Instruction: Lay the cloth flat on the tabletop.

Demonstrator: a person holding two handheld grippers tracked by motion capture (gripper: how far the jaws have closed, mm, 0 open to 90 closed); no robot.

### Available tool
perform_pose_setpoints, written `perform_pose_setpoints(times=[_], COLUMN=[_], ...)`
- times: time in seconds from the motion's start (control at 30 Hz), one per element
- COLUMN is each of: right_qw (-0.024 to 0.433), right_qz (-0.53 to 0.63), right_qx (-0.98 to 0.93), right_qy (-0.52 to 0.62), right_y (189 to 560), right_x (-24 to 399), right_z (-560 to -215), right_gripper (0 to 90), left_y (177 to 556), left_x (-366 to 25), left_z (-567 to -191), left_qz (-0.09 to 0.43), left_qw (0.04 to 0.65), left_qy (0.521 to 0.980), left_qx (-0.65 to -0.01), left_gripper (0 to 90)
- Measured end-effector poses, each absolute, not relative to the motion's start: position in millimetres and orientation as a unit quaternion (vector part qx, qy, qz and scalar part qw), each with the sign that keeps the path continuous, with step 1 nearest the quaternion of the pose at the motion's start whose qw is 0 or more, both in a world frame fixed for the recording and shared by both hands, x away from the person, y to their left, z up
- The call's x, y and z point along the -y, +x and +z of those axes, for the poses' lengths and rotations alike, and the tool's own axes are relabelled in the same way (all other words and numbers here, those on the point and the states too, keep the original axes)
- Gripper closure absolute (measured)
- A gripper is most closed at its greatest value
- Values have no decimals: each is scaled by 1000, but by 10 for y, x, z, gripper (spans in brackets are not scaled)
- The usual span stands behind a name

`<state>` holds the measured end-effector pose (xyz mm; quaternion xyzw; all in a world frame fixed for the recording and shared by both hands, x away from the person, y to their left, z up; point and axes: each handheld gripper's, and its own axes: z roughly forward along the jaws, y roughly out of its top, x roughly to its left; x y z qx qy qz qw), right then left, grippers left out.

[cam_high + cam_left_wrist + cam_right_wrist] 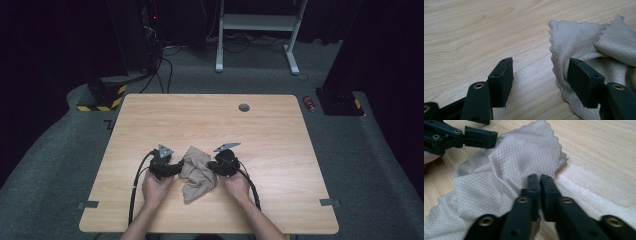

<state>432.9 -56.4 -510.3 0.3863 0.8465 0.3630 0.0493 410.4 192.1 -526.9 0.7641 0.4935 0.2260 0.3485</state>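
The beige cloth [196,173] lies crumpled on the worktop [260,130] between both hands, the left gripper [540,75] with fingers apart over its scalloped edge, the right gripper [540,183] with fingers together, clamped on a fold.

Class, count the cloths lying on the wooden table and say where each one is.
1. A single crumpled beige cloth lies near the table's front edge, between the left gripper and the right gripper. Nothing suggests another beneath it, though its folds could hide one.
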Motion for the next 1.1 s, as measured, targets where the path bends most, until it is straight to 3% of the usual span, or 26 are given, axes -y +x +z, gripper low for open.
perform_pose_setpoints(times=[0.4, 0.6, 0.7, 0.87, 1.1], right_qw=[112, 124, 115, 113, 152], right_qz=[372, 347, 333, 342, 343], right_qx=[-834, -835, -839, -826, -804], right_qy=[392, 409, 415, 433, 461], right_y=[4230, 4162, 4119, 4134, 4327], right_x=[1023, 1297, 1429, 1592, 1447], right_z=[-4869, -4966, -5005, -5009, -4960], right_gripper=[895, 894, 889, 829, 699], left_y=[4104, 4094, 4087, 4193, 4494], left_x=[-1917, -1920, -1947, -1928, -1621], left_z=[-5268, -5267, -5256, -5048, -4987], left_qz=[225, 222, 206, 187, 186], left_qw=[348, 351, 362, 401, 353], left_qy=[767, 768, 774, 754, 784], left_qx=[-490, -488, -477, -485, -475], left_gripper=[367, 370, 416, 418, 428])
